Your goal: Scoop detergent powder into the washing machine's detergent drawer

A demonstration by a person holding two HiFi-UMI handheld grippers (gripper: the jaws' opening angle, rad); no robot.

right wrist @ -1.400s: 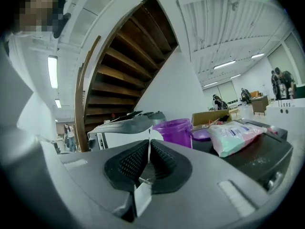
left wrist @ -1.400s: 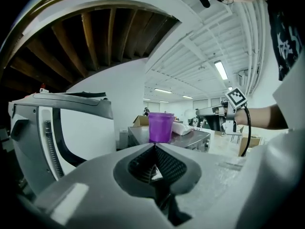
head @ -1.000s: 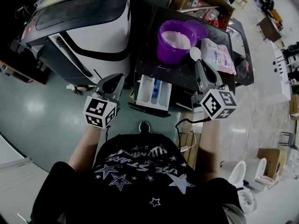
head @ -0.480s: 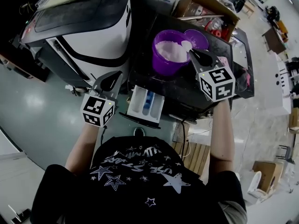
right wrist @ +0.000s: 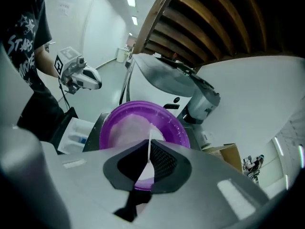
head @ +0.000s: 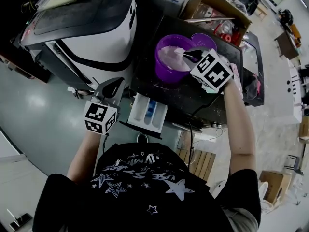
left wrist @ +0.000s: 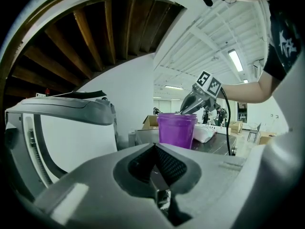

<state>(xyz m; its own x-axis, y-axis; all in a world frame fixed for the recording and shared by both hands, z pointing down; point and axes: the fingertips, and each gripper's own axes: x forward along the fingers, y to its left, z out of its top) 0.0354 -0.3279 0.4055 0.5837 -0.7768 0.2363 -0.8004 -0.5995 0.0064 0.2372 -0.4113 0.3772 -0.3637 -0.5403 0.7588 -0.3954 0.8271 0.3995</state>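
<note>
A purple tub (head: 166,64) of white powder stands on the dark machine top (head: 188,98). My right gripper (head: 187,57) is over the tub, shut on a white spoon (head: 176,52) whose bowl dips into the powder. In the right gripper view the thin spoon handle (right wrist: 149,142) runs from between the jaws down into the tub (right wrist: 119,125). The detergent drawer (head: 148,112) is pulled out below the tub, white with a blue insert. My left gripper (head: 116,83) hangs left of the drawer, shut and holding nothing; its view shows the tub (left wrist: 176,130) and the right gripper (left wrist: 202,92).
A white and black machine (head: 82,28) stands to the left of the dark one. Behind the tub lie a purple lid (head: 205,40) and an open cardboard box (head: 217,6). A pink packet (head: 254,86) lies at the right edge of the top.
My right gripper has carried the spoon from above the machine's front edge up and left to the tub, and its bowl now sits in the powder. The left gripper has barely moved.
</note>
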